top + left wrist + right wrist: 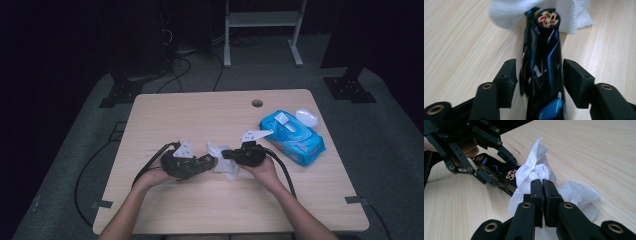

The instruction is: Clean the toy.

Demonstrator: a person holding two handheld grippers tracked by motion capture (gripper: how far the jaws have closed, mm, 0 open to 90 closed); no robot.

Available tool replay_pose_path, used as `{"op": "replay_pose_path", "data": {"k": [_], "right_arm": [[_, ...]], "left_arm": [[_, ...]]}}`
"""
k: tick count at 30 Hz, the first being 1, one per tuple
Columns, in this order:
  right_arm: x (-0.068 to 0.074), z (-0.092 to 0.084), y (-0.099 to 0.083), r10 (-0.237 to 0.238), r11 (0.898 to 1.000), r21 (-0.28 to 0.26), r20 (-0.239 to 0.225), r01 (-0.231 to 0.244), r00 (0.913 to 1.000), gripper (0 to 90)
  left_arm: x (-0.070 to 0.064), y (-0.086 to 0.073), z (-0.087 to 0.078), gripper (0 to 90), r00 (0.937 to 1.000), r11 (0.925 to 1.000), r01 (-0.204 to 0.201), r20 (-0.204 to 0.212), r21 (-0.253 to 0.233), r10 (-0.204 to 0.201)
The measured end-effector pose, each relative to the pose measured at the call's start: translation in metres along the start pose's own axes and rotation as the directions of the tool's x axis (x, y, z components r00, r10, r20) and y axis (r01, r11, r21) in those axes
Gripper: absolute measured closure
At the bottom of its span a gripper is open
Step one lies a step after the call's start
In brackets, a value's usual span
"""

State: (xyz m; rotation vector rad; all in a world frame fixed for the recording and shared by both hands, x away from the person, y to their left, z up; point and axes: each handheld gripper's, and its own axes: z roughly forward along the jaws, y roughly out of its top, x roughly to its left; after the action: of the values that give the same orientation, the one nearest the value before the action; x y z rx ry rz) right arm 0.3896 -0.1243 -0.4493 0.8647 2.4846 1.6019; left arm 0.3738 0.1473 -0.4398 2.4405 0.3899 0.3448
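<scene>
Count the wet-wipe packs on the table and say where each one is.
1. The blue wet-wipe pack lies near the table's right edge, lid flipped open, beyond the right hand-held gripper. Nothing hints at another one hidden.

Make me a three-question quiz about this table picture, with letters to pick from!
1. Where does the blue wipes pack lie?
A. right side of the table
B. left side
C. on the floor

2. What colour is the crumpled wipe?
A. red
B. white
C. green

3. How does the right gripper stand?
A. wide open
B. lying on the blue pack
C. shut on the wipe

Answers: 1 A, the high view shows the pack at the table's right. 2 B, it is white in both gripper views. 3 C, its jaws pinch the wipe with no gap between them.
</scene>
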Motion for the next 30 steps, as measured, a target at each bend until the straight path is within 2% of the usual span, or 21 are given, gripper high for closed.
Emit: {"op": "replay_pose_path", "data": {"k": [3,5,6,8,9,10,12,14,17,21,25,28,30], "right_arm": [[-0.001,-0.001,-0.002,0.007,1.0,-0.005,-0.006,-0.007,1.0,86.8],[-0.001,-0.001,-0.003,0.015,1.0,-0.006,-0.012,-0.015,0.9998,86.7],[-0.002,0.0,-0.005,0.018,1.0,-0.006,-0.015,-0.018,0.9997,86.7],[-0.002,0.0,-0.005,0.019,1.0,-0.009,-0.017,-0.019,0.9997,86.7],[-0.002,0.0,-0.006,0.024,1.0,-0.008,-0.02,-0.024,0.9995,86.7],[-0.002,0.0,-0.006,0.026,1.0,-0.01,-0.021,-0.027,0.9994,86.7],[-0.003,-0.001,-0.006,0.027,1.0,-0.013,-0.022,-0.027,0.9994,86.7],[-0.003,-0.002,-0.006,0.03,0.999,-0.019,-0.025,-0.03,0.9992,86.7],[-0.002,-0.003,-0.009,0.046,0.998,-0.031,-0.035,-0.047,0.9983,86.7],[0.006,-0.009,-0.007,0.051,0.996,-0.075,-0.069,-0.056,0.9963,86.8],[0.018,-0.018,0.006,0.007,0.993,-0.114,-0.094,-0.017,0.9955,86.8],[0.023,-0.026,0.013,-0.021,0.99,-0.137,-0.098,0.008,0.995,86.8],[0.023,-0.028,0.013,-0.024,0.991,-0.137,-0.094,0.011,0.9953,86.8]], "left_arm": [[-0.001,0.01,0.009,42.5,0.9998,0.9986,-0.021,0.005,0.049,0.021],[-0.001,0.015,0.014,46.0,0.9993,0.9959,-0.036,0.012,0.083,0.035],[-0.001,0.017,0.016,53.6,0.9992,0.9938,-0.04,0.005,0.103,0.04],[-0.001,0.02,0.019,54.2,0.9978,0.9876,-0.067,0.007,0.142,0.066],[-0.002,0.022,0.019,54.8,0.9978,0.9874,-0.066,0.009,0.144,0.065],[-0.003,0.025,0.017,56.6,0.9971,0.9891,-0.077,0.015,0.126,0.075],[-0.004,0.025,0.017,56.6,0.9964,0.9879,-0.084,0.011,0.13,0.084],[-0.006,0.025,0.017,56.7,0.9956,0.9897,-0.093,0.019,0.109,0.091],[-0.008,0.024,0.015,56.8,0.9974,0.9964,-0.071,0.016,0.047,0.07],[-0.013,0.025,0.011,56.9,0.9979,0.9978,-0.064,0.007,-0.02,0.064],[-0.017,0.027,0.004,57.0,0.9988,0.9922,-0.048,0.003,-0.115,0.049],[-0.021,0.028,-0.001,57.0,0.9993,0.9835,-0.036,0.002,-0.177,0.037],[-0.024,0.028,-0.004,57.0,0.9995,0.9768,-0.03,0.003,-0.212,0.031]]}}
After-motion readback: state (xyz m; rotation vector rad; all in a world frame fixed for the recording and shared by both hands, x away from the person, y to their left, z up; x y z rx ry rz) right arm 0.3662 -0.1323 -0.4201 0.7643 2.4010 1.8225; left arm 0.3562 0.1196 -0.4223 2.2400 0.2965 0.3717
